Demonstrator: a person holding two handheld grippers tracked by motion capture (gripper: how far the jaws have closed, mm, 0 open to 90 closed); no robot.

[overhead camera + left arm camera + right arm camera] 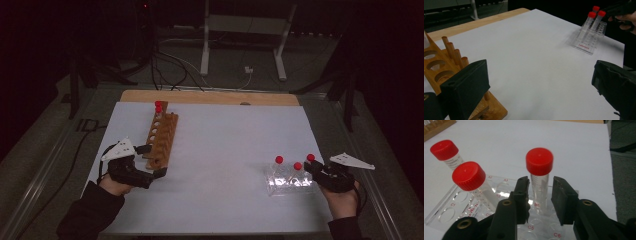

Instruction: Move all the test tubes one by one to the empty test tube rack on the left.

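Right gripper (540, 192) at the clear rack (446, 206), jaws narrowed around a red-capped tube (539, 176) standing in the rack; pad contact unclear. Left gripper (150, 162) spread, straddling the wooden rack (162, 135) end.

Three red-capped tubes (539, 170) in one clear plastic rack (454, 206), at 4 o'clock of table.

One wooden rack (161, 137), at 10 o'clock. In it one more tube with red cap (158, 106), at far end; exact count there hard to tell, small in high view.

Wooden rack: four pegs (455, 53) visible in left gripper view, three round holes (436, 66) visible there.

Two grippers: left gripper (150, 161) at 8 o'clock, right gripper (311, 168) at 4 o'clock.

One white table (225, 145).
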